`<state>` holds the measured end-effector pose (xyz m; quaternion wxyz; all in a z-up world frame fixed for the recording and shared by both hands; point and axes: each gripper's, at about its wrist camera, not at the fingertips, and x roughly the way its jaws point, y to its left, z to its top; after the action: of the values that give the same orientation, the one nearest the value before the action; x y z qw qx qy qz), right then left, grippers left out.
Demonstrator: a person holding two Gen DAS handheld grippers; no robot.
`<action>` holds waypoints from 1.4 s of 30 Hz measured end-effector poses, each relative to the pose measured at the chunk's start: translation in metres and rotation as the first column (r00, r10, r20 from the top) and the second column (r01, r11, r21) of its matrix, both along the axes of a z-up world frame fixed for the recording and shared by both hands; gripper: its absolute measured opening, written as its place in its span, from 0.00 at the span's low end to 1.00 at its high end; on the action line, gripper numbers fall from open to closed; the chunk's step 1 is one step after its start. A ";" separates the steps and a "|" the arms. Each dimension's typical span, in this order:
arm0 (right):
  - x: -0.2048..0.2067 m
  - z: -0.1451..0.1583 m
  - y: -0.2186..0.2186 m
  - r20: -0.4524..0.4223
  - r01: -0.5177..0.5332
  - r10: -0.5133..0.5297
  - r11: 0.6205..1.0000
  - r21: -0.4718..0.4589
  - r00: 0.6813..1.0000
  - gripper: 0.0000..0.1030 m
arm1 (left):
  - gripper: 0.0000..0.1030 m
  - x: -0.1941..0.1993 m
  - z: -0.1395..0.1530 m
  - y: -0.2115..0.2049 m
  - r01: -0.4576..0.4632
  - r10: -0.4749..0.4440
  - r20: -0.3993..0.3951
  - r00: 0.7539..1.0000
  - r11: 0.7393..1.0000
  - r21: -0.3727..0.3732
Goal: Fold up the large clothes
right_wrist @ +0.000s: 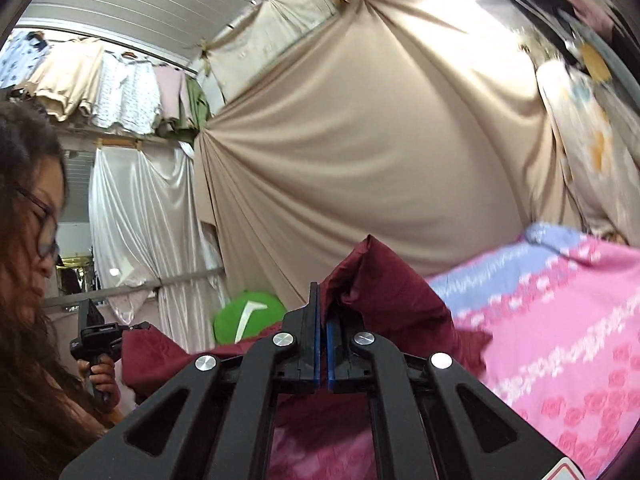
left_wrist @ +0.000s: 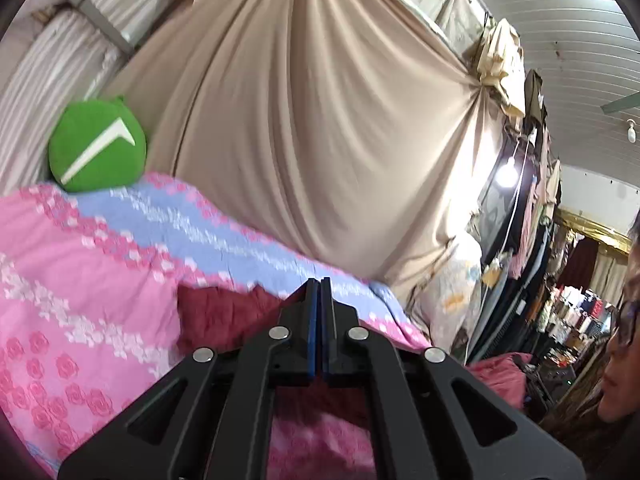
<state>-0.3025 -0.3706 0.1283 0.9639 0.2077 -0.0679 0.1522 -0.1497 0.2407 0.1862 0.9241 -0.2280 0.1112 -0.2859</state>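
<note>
Maroon garment [right_wrist: 372, 280] hangs bunched between my two tools above the pink floral bedspread [right_wrist: 560, 340], filling the lower centre of both views. My right gripper [right_wrist: 321, 312] has its jaws together, and a peak of the cloth stands beside its tip, apparently pinched. My left gripper [left_wrist: 320, 300] is likewise closed; maroon fabric lies right around the fingers, so I judge it clamped on an edge too. It looks light, soft and limp, likely to sag between grips. I'd hold corners or hems, well apart, to keep it taut.
</note>
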 end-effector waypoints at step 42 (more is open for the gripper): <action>0.327 -0.125 -0.048 -0.743 0.358 -0.226 0.934 0.019 0.629 0.27 | 0.32 0.311 -0.180 -0.095 -0.250 0.450 -0.403 0.797 0.854 0.457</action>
<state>0.0240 -0.4181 0.0029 0.9011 0.3157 0.2769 -0.1082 0.1617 0.1452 0.0059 0.9270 -0.1269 0.3528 -0.0109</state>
